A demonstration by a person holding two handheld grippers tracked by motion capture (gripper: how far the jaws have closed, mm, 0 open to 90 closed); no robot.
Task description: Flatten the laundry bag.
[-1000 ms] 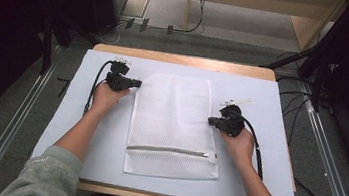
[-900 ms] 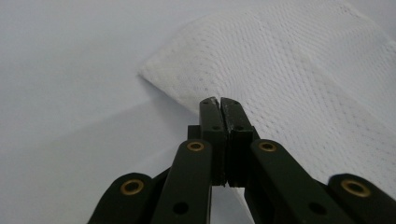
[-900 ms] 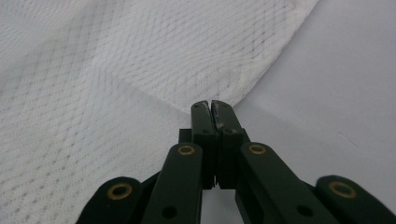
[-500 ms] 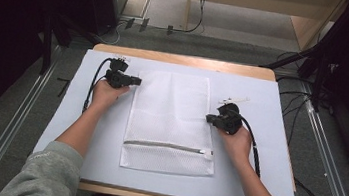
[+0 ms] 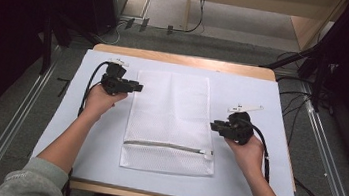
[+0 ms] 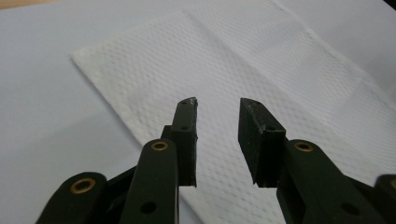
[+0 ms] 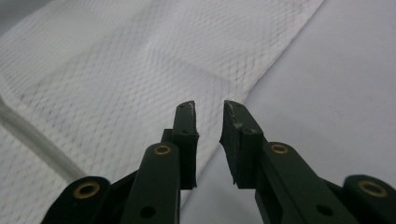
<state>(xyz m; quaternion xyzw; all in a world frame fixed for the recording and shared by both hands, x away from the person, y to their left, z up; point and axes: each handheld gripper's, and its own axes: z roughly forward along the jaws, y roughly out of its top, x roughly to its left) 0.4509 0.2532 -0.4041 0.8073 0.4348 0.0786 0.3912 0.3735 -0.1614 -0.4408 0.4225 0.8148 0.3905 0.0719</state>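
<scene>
Bag (image 5: 169,122) of white mesh lies flat down the middle of the pale mat (image 5: 263,96), its zip (image 5: 169,146) running across near the person's end, so both long sides are free to be taken. The left gripper (image 5: 136,87) hangs at the bag's left edge toward the far corner; its jaws have just been opening and stand apart with nothing between them, the mesh showing below the gap in the left gripper view (image 6: 217,140). The right gripper (image 5: 214,127) sits at the right edge, lower down near the zip, jaws likewise just opening and empty, the bag's hem passing under them in the right gripper view (image 7: 208,140). Judging by this, the bag has been let go. Bare mat lies on either side, leaving both hands room to draw outward
</scene>
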